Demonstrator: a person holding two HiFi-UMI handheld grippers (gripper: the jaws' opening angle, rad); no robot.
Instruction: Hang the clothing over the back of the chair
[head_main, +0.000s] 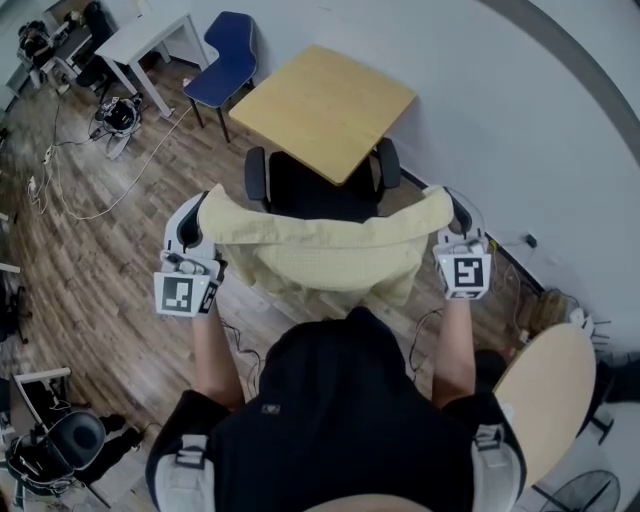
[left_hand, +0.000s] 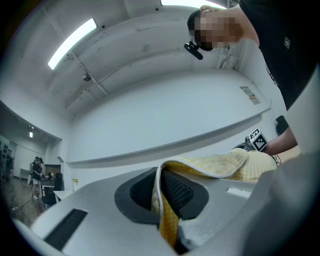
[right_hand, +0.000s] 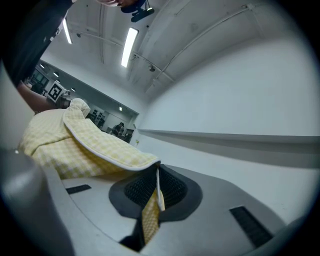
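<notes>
A pale yellow checked garment hangs stretched between my two grippers, above and in front of a black office chair. My left gripper is shut on the garment's left edge; in the left gripper view the cloth is pinched between the dark pads. My right gripper is shut on the right edge, and the right gripper view shows the cloth clamped there, the rest of the garment trailing left. The chair's back is mostly hidden behind the garment.
A square wooden table stands just beyond the chair, with a blue chair to its left. A white table is at the far left. Cables run over the wooden floor. A round wooden seat is at my right.
</notes>
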